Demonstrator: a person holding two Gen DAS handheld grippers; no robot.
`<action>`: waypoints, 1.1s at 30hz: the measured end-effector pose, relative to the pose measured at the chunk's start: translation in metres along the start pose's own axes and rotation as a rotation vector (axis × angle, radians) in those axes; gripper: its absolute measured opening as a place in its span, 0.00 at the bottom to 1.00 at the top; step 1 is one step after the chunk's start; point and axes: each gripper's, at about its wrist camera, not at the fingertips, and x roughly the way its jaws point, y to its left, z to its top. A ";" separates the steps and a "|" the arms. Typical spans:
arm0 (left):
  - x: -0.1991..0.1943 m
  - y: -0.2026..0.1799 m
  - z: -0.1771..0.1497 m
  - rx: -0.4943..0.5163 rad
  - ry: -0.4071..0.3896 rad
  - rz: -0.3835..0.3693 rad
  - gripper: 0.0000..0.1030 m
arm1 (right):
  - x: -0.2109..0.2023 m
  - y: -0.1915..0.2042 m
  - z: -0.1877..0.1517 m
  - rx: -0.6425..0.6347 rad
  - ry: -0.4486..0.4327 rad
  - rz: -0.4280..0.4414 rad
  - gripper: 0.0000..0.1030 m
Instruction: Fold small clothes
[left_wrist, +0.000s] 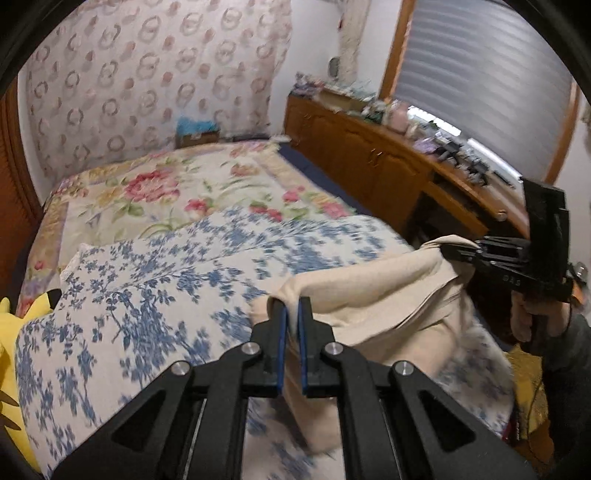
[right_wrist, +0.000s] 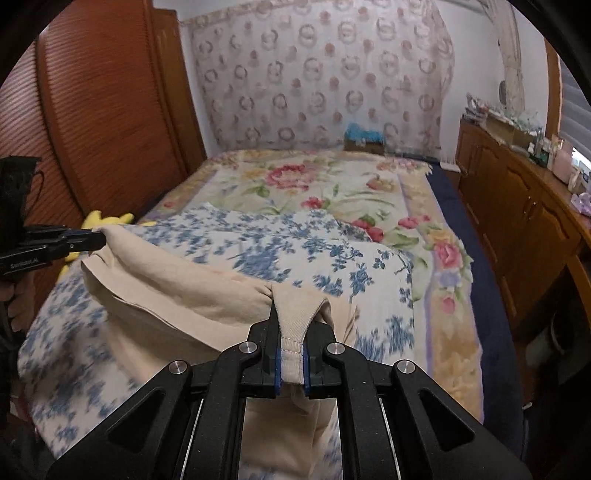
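Left tongs (left_wrist: 291, 314) and right tongs (right_wrist: 291, 332) each pinch beige garment (left_wrist: 369, 295) corner; lower part hidden behind tongs.

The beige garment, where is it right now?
The beige garment hangs stretched between the left hand-held gripper and the right hand-held gripper, over the blue floral cloth at the bed's near end.

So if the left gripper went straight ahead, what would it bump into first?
Probably the blue-flowered cloth on the bed, just beyond the beige garment that the left gripper already pinches; depth is hard to judge.
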 end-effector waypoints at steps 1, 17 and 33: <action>0.006 0.002 0.000 -0.004 0.011 -0.002 0.03 | 0.010 -0.005 0.003 0.001 0.010 -0.010 0.06; 0.039 -0.002 -0.083 0.098 0.178 -0.036 0.15 | 0.000 0.006 -0.042 -0.173 0.057 -0.034 0.40; 0.076 0.010 -0.017 0.034 0.119 -0.004 0.16 | 0.066 -0.010 0.018 -0.274 0.089 -0.179 0.35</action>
